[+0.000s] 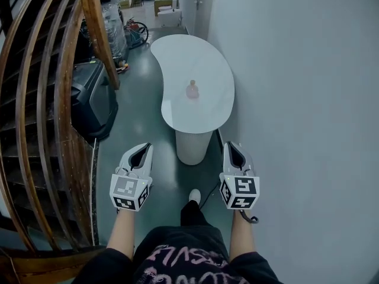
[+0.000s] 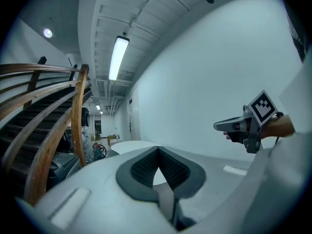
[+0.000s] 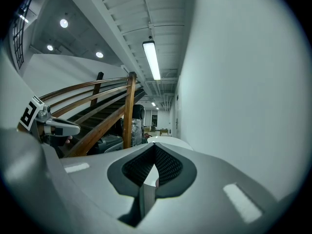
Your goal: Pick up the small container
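The small container [image 1: 192, 90], a pinkish jar with a tan top, stands upright near the middle of a white kidney-shaped table [image 1: 204, 58] well ahead of me. Both grippers hover over the floor short of the table's pedestal [image 1: 193, 147], far from the jar. My left gripper [image 1: 144, 147] [image 2: 157, 149] has its jaw tips together with nothing held. To its right, at the same height, my right gripper [image 1: 231, 145] [image 3: 155, 145] is likewise shut and empty. Each gripper view shows the other gripper at its edge.
A curved wooden stair railing [image 1: 41, 117] runs along the left, with a dark wrapped object [image 1: 92, 99] beside it. A plain white wall [image 1: 296, 99] lines the right. The grey floor [image 1: 136, 111] forms a corridor past the table toward furniture and clutter [image 1: 133, 31] at the back.
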A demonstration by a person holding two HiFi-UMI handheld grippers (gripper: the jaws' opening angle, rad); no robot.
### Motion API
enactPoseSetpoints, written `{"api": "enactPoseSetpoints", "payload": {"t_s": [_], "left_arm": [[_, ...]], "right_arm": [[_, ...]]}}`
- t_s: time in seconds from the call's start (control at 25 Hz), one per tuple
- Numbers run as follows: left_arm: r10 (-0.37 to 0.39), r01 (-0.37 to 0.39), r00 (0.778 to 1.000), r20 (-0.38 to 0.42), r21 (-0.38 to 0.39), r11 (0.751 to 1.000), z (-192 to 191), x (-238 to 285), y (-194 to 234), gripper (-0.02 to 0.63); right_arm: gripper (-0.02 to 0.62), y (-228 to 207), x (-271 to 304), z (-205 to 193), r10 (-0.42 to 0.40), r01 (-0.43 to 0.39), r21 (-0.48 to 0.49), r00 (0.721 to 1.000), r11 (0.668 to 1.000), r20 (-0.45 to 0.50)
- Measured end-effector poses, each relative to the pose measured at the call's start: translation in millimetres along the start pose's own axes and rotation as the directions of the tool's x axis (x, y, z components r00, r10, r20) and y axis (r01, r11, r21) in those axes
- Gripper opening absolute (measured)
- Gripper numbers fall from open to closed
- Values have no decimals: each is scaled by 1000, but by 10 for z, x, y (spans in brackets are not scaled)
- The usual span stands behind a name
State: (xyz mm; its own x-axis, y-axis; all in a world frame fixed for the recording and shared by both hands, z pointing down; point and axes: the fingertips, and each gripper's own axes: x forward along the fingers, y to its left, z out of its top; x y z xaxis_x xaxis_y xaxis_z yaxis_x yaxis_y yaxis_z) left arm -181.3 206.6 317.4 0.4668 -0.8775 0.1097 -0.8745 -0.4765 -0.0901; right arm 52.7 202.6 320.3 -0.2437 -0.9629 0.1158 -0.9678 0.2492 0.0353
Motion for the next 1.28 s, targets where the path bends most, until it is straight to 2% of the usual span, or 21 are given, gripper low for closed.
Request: {"api": "enactPoseSetpoints", "payload": {"t_s": [0.44,1.28], "left_arm": [[7,-7,1000,-7,-13,1000,-71,371,86,2],[8,-13,997,-76,-57,998,-293,1164,390,2]], "right_arm": [[9,-187,339,-95,-1,1,9,1000,1000,-22],[9,-405,1220,-271,23,-21,30,996,999,-83]]}}
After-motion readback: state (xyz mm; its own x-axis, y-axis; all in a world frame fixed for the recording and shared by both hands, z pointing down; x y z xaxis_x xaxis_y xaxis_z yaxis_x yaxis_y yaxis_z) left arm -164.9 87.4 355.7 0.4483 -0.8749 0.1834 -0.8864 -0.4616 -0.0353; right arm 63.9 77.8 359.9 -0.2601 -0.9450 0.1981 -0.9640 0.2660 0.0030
